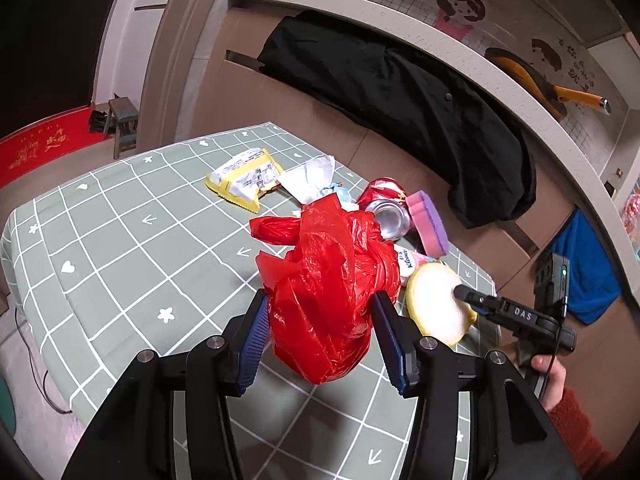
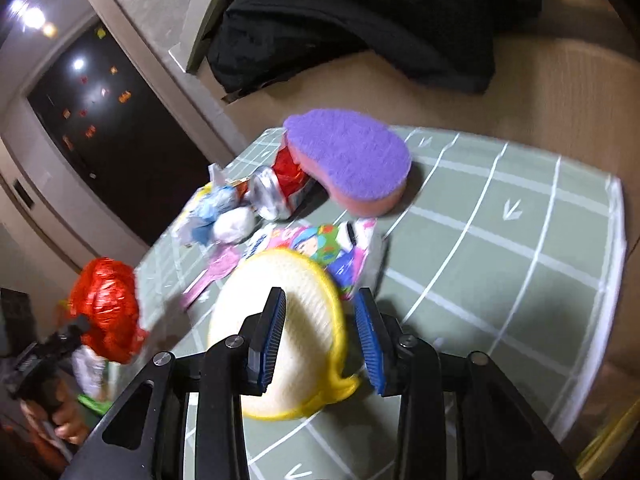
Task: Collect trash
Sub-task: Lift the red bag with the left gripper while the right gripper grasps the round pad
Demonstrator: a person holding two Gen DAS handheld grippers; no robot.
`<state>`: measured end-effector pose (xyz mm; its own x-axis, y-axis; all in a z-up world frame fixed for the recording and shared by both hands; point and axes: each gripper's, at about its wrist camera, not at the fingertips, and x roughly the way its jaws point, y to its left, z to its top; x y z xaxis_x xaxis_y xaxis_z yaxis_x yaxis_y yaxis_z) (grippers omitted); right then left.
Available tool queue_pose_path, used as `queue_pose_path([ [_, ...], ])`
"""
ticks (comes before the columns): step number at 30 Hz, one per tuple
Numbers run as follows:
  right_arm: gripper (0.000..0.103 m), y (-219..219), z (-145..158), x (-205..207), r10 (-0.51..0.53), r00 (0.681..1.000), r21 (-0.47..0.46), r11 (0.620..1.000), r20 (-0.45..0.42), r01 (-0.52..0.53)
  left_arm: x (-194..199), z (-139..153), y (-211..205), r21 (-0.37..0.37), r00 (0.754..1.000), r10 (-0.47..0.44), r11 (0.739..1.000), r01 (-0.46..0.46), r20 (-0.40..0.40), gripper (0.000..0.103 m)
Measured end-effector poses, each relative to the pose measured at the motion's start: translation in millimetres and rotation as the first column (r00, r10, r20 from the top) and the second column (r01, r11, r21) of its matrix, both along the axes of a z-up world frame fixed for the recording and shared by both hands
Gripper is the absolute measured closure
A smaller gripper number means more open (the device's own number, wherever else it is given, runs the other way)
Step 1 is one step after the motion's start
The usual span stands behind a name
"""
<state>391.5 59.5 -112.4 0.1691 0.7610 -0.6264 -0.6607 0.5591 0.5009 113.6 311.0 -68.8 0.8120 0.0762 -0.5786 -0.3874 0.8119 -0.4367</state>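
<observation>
Red bag (image 1: 328, 300) upright (lengthwise), left gripper (image 1: 320, 308) clamped

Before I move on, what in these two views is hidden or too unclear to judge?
- Left wrist: the red bag hides its contents and most of the tissue pack.
- Right wrist: motion blur smears the crushed can; label unreadable.
- Right wrist: whether the right gripper actually grips the yellow sponge.

Plastic bag (image 1: 332, 292) bright red. Surface (image 1: 120, 240) covered in sage-green cloth with white grid, arrows, hearts, stars. Sponge (image 2: 352, 164) purple on top, pink beneath. Round pad (image 2: 288, 332) cream with yellow rim. Crushed can (image 2: 280, 192) red and silver. Snack wrapper (image 1: 244, 178) yellow and white. Claw pads (image 2: 272, 344) blue on black fingers. Coat (image 1: 400, 108) black.
</observation>
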Motion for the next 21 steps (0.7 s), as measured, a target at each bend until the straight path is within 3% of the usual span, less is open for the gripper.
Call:
queue_pose_path([
  [3,0.083,4,9,-17,0.036,0.998,-0.033,0.999,0.043,-0.035,-3,3,-1,-0.001,1.000,0.003,1.000,-0.003,0.008,0.051],
  [9,0.088,25,46,-75,0.152,0.963,-0.134,0.983,0.224,-0.124,-22,5,4,0.008,0.999,0.035,0.999,-0.035,0.007,0.051],
  [15,0.090,53,73,-134,0.249,0.911,-0.207,0.960,0.328,-0.188,-46,3,13,-0.009,0.998,0.062,0.998,-0.061,0.011,0.051],
  [21,0.090,75,77,-176,0.335,0.864,-0.275,0.931,0.376,-0.241,-66,0,23,-0.031,0.996,0.087,0.996,-0.086,0.024,0.051],
])
